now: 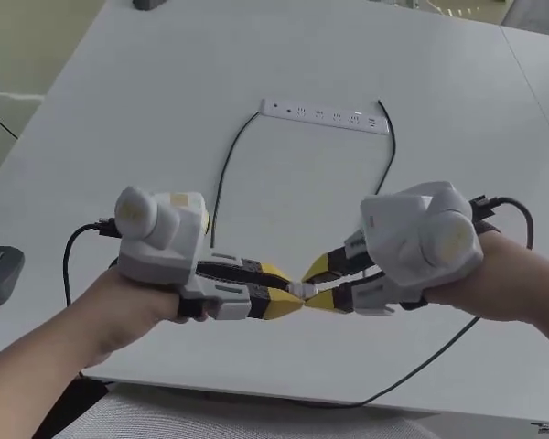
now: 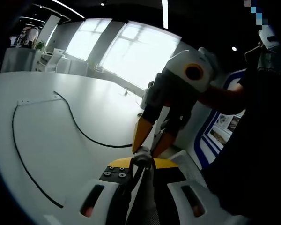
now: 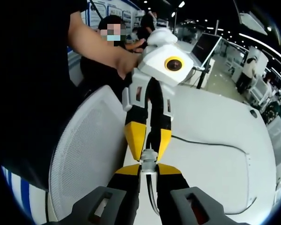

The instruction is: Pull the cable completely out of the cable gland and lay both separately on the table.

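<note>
Head view puts the cable gland (image 1: 302, 291) in the air above the near edge of the desk (image 1: 119, 110), pinched between two meeting sets of jaws; the left gripper (image 1: 289, 291) is clamped on one end; the right gripper (image 1: 317, 289) is closed at the other end, where a thin pale cable (image 3: 152, 199) curls back between its jaws, so it seems to hold the cable, not yet drawn out. To pull well, I judge, keep the gland side firm and draw the other hand straight back along the gland's axis, without twisting or bending; then set each piece down apart. Farther off the desk carries a white power strip (image 1: 325, 116), a black cord (image 1: 221, 183) and a mouse (image 1: 0, 274); none is a container; the gland alone holds anything, namely the cable.
</note>
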Tool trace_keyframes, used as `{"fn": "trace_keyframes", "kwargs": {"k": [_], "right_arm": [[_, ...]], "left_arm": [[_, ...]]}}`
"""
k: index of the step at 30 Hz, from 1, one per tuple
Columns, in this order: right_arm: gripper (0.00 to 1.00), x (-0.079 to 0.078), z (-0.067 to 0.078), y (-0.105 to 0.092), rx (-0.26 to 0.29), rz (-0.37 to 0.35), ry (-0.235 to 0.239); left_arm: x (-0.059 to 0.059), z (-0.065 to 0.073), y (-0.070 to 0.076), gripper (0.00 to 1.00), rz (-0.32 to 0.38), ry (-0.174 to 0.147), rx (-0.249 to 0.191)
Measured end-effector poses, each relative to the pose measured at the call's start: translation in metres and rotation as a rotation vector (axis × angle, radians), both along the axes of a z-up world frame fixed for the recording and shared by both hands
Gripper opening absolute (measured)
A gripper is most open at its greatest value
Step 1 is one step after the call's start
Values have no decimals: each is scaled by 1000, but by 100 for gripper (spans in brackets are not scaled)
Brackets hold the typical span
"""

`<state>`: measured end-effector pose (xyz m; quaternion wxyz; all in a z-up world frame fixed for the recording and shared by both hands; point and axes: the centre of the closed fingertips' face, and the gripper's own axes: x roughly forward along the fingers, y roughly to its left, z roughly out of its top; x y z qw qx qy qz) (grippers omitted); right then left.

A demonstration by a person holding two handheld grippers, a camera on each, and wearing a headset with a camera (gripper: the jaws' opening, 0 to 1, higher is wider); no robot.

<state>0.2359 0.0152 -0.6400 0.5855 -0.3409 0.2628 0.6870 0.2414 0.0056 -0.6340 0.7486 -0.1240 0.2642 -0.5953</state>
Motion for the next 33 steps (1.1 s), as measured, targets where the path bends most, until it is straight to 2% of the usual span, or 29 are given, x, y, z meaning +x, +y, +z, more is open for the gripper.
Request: {"fn": "trace_keyframes", "kwargs": {"k": [1, 3, 6, 8, 13, 16, 18, 20, 21, 23, 24, 27, 29, 30, 31, 33], "right_arm": [[7, 0, 0, 0, 0, -1, 1], [7, 0, 0, 0, 2, 2, -1], [7, 0, 0, 1, 3, -3, -1], [7, 0, 0, 1, 4, -5, 2], [7, -1, -1, 1, 5, -22, 14], [8, 1, 1, 2, 43, -37, 13], [8, 2, 3, 3, 76, -72, 51], [9, 4, 7, 2, 102, -87, 71], [9, 4, 9, 3, 126, -112, 111], [12, 7, 15, 3, 164, -137, 146], [12, 8, 20, 3, 193, -158, 180], [13, 12, 26, -2, 237, -202, 263], [13, 16, 28, -6, 271, -229, 334], [15, 15, 30, -7, 289, -259, 416], [17, 15, 31, -7, 297, -270, 444], [17, 12, 38, -8, 355, -275, 555]], "left_arm": [[0, 0, 0, 16, 1, 4, -2], [0, 1, 1, 16, 11, 49, -14], [1, 1, 2, 16, 13, 35, -16], [1, 1, 2, 16, 17, 43, -17], [-2, 1, 1, 15, 3, -28, 4], [1, 3, 2, 14, 3, -42, 3], [1, 4, 3, 14, -1, -53, 5], [2, 7, 3, 14, -1, -64, 5], [2, 8, 3, 14, -7, -73, 8], [2, 9, 3, 14, -12, -84, 12], [2, 9, 3, 14, -14, -96, 14], [3, 12, 3, 14, -18, -117, 13], [1, 16, 2, 14, -27, -122, 9], [0, 18, 1, 14, -34, -132, 7], [0, 19, 1, 14, -36, -134, 5], [-2, 23, 0, 14, -48, -150, -3]]}}
